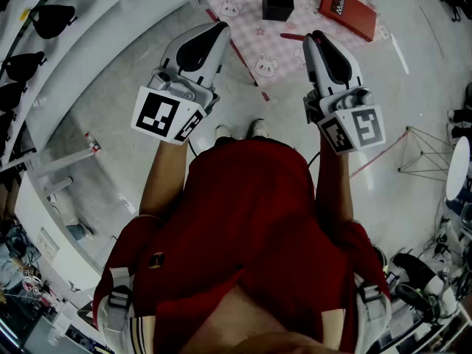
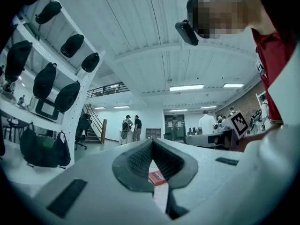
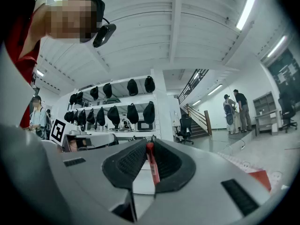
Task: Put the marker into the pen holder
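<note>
The right gripper (image 3: 149, 146) pinches the red marker (image 3: 151, 165) between its pads, holding it in the air over the near part of the pink checked cloth (image 1: 251, 32). The black pen holder (image 1: 278, 3) stands further in on that cloth, well apart from the marker, with a red box (image 1: 346, 11) toward the cloth's right edge. The left gripper (image 2: 152, 142) has its jaw tips pressed together with nothing between them.

The head view looks steeply down on the left gripper (image 1: 221, 26) and right gripper (image 1: 316, 35). Each gripper view sits close behind its jaws, facing level across the hall; head and left gripper views share the red book (image 1: 346, 11).
</note>
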Motion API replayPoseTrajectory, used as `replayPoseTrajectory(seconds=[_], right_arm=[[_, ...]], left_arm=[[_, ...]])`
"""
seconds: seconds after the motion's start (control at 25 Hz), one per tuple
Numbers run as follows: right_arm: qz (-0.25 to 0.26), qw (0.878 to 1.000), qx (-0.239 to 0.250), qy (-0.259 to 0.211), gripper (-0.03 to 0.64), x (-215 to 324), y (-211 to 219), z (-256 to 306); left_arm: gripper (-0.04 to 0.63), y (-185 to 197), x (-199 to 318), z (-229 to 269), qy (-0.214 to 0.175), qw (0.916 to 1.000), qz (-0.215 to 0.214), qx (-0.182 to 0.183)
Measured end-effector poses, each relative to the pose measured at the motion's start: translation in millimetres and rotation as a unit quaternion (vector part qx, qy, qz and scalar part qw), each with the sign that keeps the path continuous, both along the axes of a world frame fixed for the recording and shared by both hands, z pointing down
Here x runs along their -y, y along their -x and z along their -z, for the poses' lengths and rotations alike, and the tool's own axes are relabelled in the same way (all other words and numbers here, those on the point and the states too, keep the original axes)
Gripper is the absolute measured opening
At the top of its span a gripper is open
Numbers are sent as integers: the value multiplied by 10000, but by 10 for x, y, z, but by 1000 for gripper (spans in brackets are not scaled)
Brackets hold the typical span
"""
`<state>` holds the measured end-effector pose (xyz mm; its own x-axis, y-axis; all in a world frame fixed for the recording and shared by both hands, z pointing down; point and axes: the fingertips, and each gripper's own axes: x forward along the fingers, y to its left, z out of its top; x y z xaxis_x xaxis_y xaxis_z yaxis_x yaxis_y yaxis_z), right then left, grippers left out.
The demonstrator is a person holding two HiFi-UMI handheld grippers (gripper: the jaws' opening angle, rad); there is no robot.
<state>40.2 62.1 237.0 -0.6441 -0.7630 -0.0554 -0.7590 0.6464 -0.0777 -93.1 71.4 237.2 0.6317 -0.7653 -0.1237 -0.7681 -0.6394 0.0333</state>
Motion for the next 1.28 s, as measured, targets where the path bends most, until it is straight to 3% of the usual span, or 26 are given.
replayPoseTrajectory(seconds=[0.84, 1.28], right_arm=[[-679, 9976, -122, 0, 51, -273, 260, -59], [-801, 9966, -174, -54, 51, -227, 223, -61]], left_arm=[[6, 543, -255, -130, 21, 9993, -235, -291], [6, 542, -157, -162, 40, 9988, -312, -367]])
